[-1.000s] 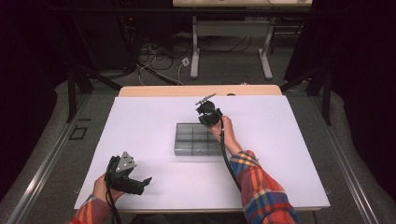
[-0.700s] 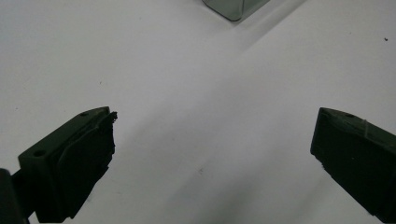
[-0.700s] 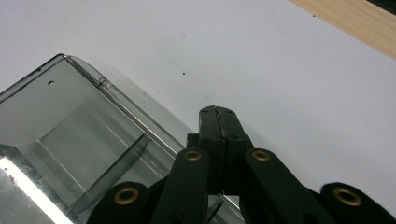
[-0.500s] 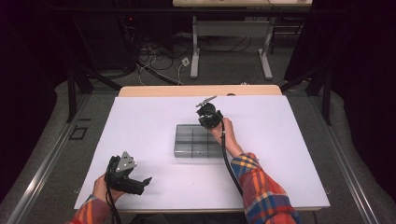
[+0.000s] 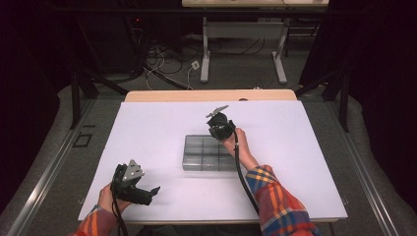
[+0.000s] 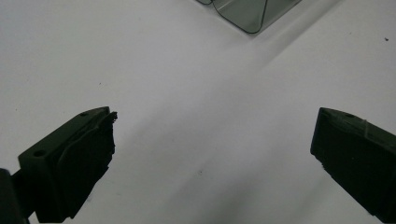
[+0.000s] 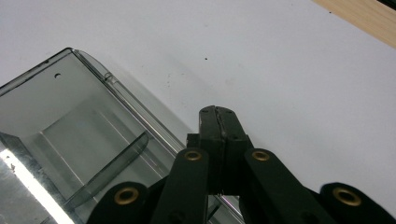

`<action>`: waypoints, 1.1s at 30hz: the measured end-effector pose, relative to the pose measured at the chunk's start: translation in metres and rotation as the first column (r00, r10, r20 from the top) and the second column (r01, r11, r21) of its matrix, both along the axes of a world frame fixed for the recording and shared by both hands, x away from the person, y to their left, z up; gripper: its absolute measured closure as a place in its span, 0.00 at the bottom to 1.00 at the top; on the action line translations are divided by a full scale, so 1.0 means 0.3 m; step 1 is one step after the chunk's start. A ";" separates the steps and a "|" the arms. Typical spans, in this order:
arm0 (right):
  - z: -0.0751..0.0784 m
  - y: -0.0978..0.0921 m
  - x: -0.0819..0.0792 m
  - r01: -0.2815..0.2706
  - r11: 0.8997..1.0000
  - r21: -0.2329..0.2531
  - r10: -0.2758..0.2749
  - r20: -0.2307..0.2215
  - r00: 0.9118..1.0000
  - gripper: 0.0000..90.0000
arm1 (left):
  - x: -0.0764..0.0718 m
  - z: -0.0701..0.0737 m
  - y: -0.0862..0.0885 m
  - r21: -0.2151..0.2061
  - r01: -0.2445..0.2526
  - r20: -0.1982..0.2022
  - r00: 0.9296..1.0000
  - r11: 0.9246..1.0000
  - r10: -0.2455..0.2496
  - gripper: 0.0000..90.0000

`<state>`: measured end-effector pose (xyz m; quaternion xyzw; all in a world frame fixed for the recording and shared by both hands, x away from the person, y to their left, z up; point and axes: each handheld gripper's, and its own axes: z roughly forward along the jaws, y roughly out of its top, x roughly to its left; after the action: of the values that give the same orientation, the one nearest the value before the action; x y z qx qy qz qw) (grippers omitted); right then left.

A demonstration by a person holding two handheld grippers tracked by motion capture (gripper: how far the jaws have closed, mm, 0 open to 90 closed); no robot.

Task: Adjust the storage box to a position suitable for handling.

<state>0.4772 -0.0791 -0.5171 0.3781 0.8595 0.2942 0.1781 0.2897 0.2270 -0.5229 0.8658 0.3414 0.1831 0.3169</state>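
Clear smoky-grey plastic compartment box (image 5: 209, 153): right gripper (image 7: 217, 122), jaws pressed together at its far edge, might just shove it sideways, while left gripper (image 6: 212, 154) idles near its front-left corner, jaws wide.

- Clear grey plastic organizer box (image 5: 208, 153): flat, rectangular, rounded corners, split by thin dividers into compartments that look empty.
- It lies level near the middle of the white table (image 5: 147, 132), long side across.
- Right gripper (image 7: 217, 122): jaws pressed together at its far edge.
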 end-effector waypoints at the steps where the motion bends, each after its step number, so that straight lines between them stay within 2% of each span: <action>1: -0.007 0.001 -0.003 0.002 1.000 0.026 -0.003 0.016 1.000 1.00 | 0.000 -0.003 -0.002 -0.005 -0.006 0.010 1.000 1.000 0.006 0.00; 2: -0.014 0.002 -0.004 -0.004 0.999 0.048 0.002 0.042 0.999 1.00 | 0.000 -0.004 -0.002 -0.008 -0.007 0.012 1.000 1.000 0.007 0.00; 3: -0.011 0.002 -0.009 0.001 0.999 0.048 -0.002 0.025 1.000 1.00 | 0.000 -0.004 -0.003 -0.008 -0.007 0.011 1.000 1.000 0.007 0.00; 4: -0.020 0.003 -0.009 -0.005 0.997 0.076 0.001 0.051 0.999 1.00 | 0.000 -0.005 -0.003 -0.008 -0.006 0.011 1.000 1.000 0.006 0.00; 5: -0.014 0.001 -0.013 -0.006 0.999 0.052 0.004 0.039 0.999 1.00 | 0.001 -0.002 -0.001 -0.005 0.002 -0.003 1.000 1.000 -0.002 0.00; 6: -0.012 0.001 -0.013 -0.003 0.998 0.058 0.001 0.036 0.999 1.00 | 0.001 -0.005 -0.003 -0.011 -0.003 0.009 1.000 1.000 0.003 0.00; 7: -0.012 0.001 -0.013 -0.003 0.998 0.058 0.001 0.036 0.999 1.00 | 0.001 -0.001 -0.001 -0.004 0.001 -0.003 1.000 1.000 -0.001 0.00; 8: -0.007 -0.003 -0.015 -0.003 0.998 0.057 0.002 0.024 1.000 1.00 | 0.001 -0.005 -0.002 -0.013 -0.007 0.014 1.000 1.000 0.007 0.00; 10: 0.007 -0.009 -0.024 -0.005 0.998 0.069 0.004 0.010 1.000 1.00 | 0.001 -0.005 0.000 -0.012 -0.007 0.013 1.000 1.000 0.008 0.00; 11: 0.013 -0.013 -0.031 -0.015 0.996 0.087 0.014 0.012 1.000 1.00 | 0.001 -0.001 0.002 -0.007 -0.002 -0.003 1.000 1.000 0.002 0.00; 12: 0.030 -0.020 -0.055 -0.022 0.995 0.098 0.021 0.011 1.000 0.98 | 0.001 0.001 0.004 -0.002 0.002 0.001 1.000 1.000 -0.002 0.00; 14: 0.038 -0.025 -0.071 -0.023 0.995 0.101 0.023 0.003 1.000 0.98 | -0.001 0.000 0.004 -0.008 -0.009 0.026 1.000 1.000 0.009 0.00; 15: 0.044 -0.030 -0.085 -0.040 0.993 0.110 0.039 0.015 0.999 0.97 | -0.002 -0.001 0.003 -0.012 -0.010 0.022 1.000 1.000 0.010 0.00; 16: 0.056 -0.037 -0.103 -0.048 0.994 0.099 0.049 -0.002 0.999 0.96 | -0.001 -0.001 0.003 -0.010 -0.011 0.023 1.000 1.000 0.011 0.00; 17: 0.057 -0.042 -0.118 -0.060 0.992 0.114 0.060 0.007 0.998 0.95 | -0.001 0.000 0.003 -0.007 -0.009 0.013 1.000 1.000 0.009 0.00; 18: 0.061 -0.047 -0.138 -0.061 0.991 0.123 0.063 -0.010 0.998 0.94 | -0.001 -0.002 0.001 -0.010 -0.013 0.021 1.000 1.000 0.013 0.00; 20: 0.064 -0.058 -0.173 -0.079 0.991 0.112 0.080 -0.008 0.997 0.91 | -0.002 -0.002 0.000 -0.009 -0.013 0.021 1.000 1.000 0.013 0.00; 21: 0.067 -0.064 -0.192 -0.078 0.990 0.118 0.081 -0.018 0.997 0.90 | -0.001 0.004 0.002 0.001 -0.005 0.003 1.000 1.000 0.005 0.00; 22: 0.069 -0.077 -0.226 -0.082 0.989 0.127 0.086 -0.026 0.996 0.88 | -0.001 0.003 0.001 -0.001 -0.007 0.002 1.000 1.000 0.007 0.00; 24: 0.073 -0.094 -0.255 -0.098 0.986 0.135 0.102 -0.026 0.994 0.85 | 0.000 0.001 0.000 -0.001 -0.008 0.007 1.000 1.000 0.008 0.00; 27: 0.079 -0.110 -0.281 -0.105 0.984 0.143 0.109 -0.018 0.994 0.82 | 0.003 -0.004 -0.002 -0.008 -0.013 0.013 1.000 1.000 0.013 0.00; 28: 0.082 -0.116 -0.291 -0.105 0.984 0.147 0.109 -0.018 0.994 0.81 | 0.004 0.001 0.001 0.008 -0.004 -0.002 1.000 1.000 0.004 0.00; 30: 0.085 -0.133 -0.317 -0.112 0.982 0.152 0.116 -0.021 0.993 0.75 | 0.004 0.000 0.000 0.006 -0.003 0.001 1.000 1.000 0.003 0.00; 33: 0.087 -0.142 -0.335 -0.122 0.981 0.148 0.127 -0.024 0.992 0.73 | 0.004 -0.001 0.001 0.001 -0.005 -0.003 1.000 1.000 0.005 0.00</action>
<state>0.3766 -0.1217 -0.4911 0.3404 0.8605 0.3607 0.1166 0.2908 0.2272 -0.5232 0.8652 0.3440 0.1828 0.3156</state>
